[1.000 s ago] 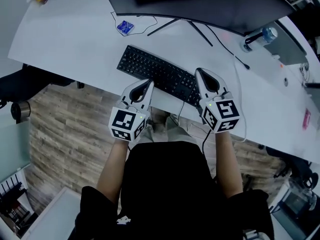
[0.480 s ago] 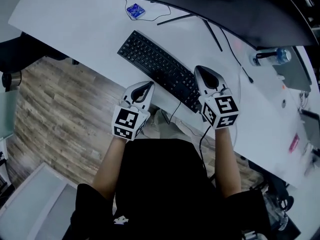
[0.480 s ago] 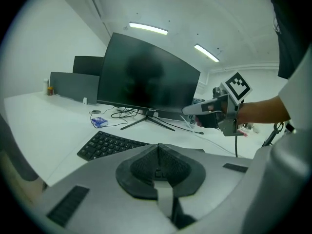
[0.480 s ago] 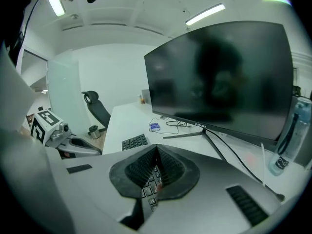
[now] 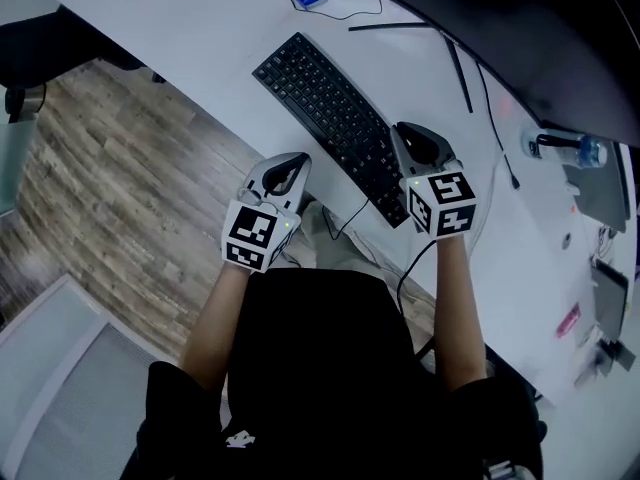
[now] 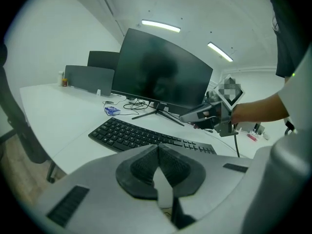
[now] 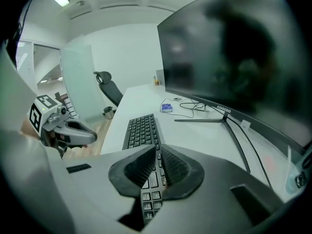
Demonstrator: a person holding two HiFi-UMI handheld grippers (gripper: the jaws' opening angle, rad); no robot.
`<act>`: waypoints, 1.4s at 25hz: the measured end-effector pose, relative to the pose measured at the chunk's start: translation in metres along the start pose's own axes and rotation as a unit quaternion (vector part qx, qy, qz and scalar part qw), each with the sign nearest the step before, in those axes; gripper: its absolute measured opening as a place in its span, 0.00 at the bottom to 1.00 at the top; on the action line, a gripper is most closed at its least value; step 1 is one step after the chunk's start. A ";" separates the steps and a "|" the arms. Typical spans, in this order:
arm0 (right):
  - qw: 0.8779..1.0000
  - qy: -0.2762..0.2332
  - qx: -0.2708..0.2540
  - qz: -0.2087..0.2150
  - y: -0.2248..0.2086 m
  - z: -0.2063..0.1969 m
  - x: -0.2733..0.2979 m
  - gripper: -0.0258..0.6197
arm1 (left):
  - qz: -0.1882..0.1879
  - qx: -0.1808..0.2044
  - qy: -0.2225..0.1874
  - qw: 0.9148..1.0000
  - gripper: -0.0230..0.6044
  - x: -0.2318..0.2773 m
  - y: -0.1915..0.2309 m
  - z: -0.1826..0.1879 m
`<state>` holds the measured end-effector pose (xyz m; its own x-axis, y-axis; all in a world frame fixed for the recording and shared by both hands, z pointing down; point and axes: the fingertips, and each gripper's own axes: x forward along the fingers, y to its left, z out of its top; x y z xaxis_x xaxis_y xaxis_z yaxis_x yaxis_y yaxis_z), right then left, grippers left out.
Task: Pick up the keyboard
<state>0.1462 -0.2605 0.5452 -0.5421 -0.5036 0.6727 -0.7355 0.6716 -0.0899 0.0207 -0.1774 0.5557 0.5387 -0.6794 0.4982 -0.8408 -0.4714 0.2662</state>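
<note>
Plainly, nothing has been lifted yet, and the layout explains the stance of both hands. At the far left the wood floor shows below the edge of the white desk, which runs diagonally from 10 o'clock to 4 o'clock in the head view. The left gripper hangs at that near edge, at about 7 o'clock from the keyboard's middle. Its 2 jaws are pressed fully together with nothing between them, and it points at the long front side, probably lining up for a hold there. The keyboard lies flat on the desk, parallel to the edge and in front of the person, its cable trailing off the near end. It is long and thin, so a grip near each end would likely keep it level, which I judge is why the 2 hands flank it. The right gripper hovers over the keyboard's right end, at about 4 o'clock from its middle. It too is closed tight and empty, with keys visible beneath its tips. Both claws would need to spread before taking an edge. Farther right, at 2 o'clock, stand the dark monitor and a bottle, well apart from the keyboard and out of the way.
</note>
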 end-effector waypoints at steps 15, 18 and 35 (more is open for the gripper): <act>0.988 0.126 -0.050 0.077 0.008 -0.055 0.067 0.45 | 0.017 -0.011 0.013 1.000 0.05 0.010 0.003 -0.010; 0.986 0.136 -0.030 0.093 0.009 -0.059 0.070 0.45 | 0.012 -0.009 0.009 1.000 0.05 0.013 0.000 -0.005; 0.978 0.159 0.000 0.134 0.009 -0.063 0.073 0.43 | 0.015 -0.010 0.012 1.000 0.05 0.013 0.001 -0.006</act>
<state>0.1252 -0.2571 0.6396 -0.5620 -0.1145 0.8192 -0.5839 0.7564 -0.2949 0.0268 -0.1829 0.5674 0.5112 -0.6802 0.5255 -0.8580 -0.4394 0.2659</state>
